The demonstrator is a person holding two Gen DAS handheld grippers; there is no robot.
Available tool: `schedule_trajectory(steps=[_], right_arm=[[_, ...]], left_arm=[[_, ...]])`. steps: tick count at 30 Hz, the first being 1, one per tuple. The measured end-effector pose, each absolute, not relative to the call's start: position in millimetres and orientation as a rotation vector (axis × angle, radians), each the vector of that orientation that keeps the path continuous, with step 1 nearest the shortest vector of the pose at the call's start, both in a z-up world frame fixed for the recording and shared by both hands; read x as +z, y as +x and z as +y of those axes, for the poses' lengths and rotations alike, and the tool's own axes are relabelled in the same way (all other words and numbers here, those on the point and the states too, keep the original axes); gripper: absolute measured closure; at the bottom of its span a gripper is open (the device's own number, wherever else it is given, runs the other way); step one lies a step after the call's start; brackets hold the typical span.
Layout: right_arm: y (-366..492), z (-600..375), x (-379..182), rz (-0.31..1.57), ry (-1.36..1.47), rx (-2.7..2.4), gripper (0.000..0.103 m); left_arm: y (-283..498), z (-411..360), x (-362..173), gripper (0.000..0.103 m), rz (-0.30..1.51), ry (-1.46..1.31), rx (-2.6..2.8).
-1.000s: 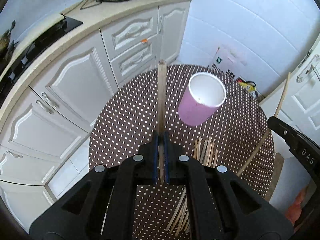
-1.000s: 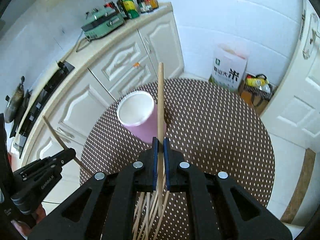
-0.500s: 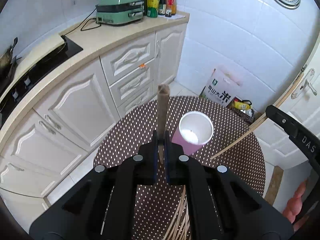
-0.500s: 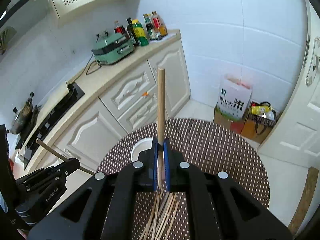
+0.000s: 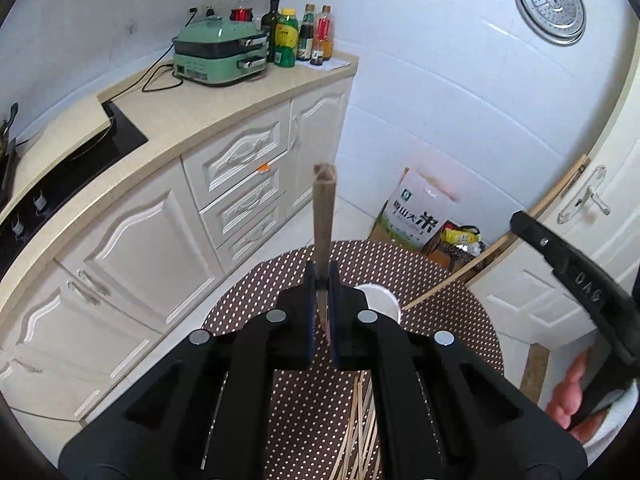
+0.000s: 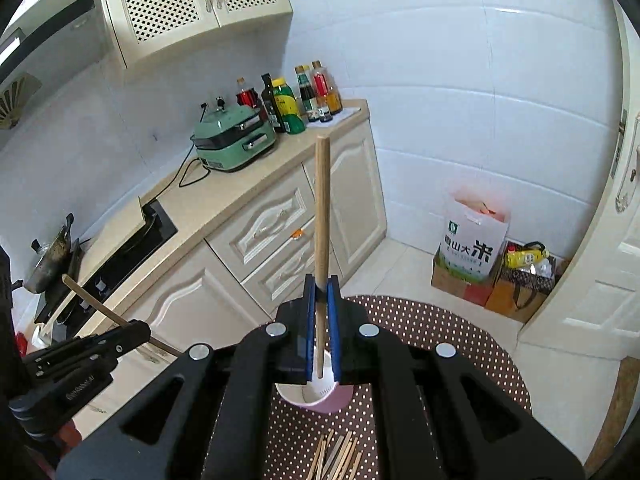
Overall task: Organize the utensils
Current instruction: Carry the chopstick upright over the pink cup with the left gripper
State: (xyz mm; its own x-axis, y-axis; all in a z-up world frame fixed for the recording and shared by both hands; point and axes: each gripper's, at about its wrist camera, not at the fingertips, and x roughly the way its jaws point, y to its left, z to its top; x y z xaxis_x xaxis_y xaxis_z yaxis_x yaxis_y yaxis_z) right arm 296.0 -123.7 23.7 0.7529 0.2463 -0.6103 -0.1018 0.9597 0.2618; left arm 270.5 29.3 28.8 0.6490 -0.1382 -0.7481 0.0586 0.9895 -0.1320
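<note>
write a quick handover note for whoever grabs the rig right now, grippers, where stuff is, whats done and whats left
Left gripper: shut on a chopstick, held upright beside the cup.
Right gripper: shut on a chopstick, upright, its lower end over the cup mouth.
Cup: pink, upright on the dotted table; nothing visibly inside it.
Pile: loose chopsticks lying on the table, nearer than the cup.
Done: one chopstick picked up per gripper.
Left: drop both into the cup, then clear the pile.

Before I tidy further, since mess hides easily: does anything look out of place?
Yes: loose chopsticks lie fanned on the dotted table beside the pink cup, not inside it. Each claw grips one chopstick.
</note>
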Motion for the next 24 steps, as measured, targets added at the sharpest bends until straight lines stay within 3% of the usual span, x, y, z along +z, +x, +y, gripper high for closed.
schedule_trajectory(steps=[11,24], right_arm=[[313,-130,12,0.723,0.255,0.197,0.098],[334,-111,-38,0.865,0.238,0.231,0.098]], left_arm=[[285,2,39,0.097,0.831,-0.059,-0.154],[312,-18,-18,0.097,0.975,-0.055,-0.188]])
